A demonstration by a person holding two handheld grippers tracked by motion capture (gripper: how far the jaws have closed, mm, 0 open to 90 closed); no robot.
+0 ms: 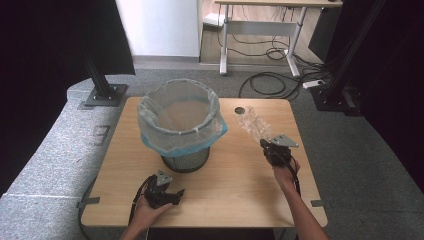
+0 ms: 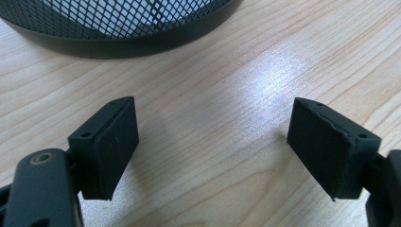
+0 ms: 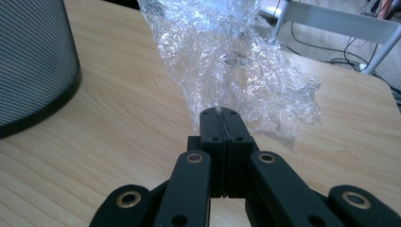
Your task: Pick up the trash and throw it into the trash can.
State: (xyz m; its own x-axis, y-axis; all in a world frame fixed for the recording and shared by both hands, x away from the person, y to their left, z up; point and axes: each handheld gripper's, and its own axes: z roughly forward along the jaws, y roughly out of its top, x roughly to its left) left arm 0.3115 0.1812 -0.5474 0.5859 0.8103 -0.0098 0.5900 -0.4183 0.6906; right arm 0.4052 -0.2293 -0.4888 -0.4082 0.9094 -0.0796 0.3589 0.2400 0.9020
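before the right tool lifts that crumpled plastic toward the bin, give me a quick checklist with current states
1. Grip: right tool is shut on the edge of the crumpled clear plastic: ok.
2. How much plastic is pinched between the pads: cannot tell.
3. Target open: the mesh bin stands upright with its liner bag spread over the rim: ok.
4. Path: bare table lies between the plastic and the bin: ok.
5. Left tool sits open and low in front of the bin, away from that path: ok.
6. Small dark round thing near the plastic, whether it will snag: cannot tell.
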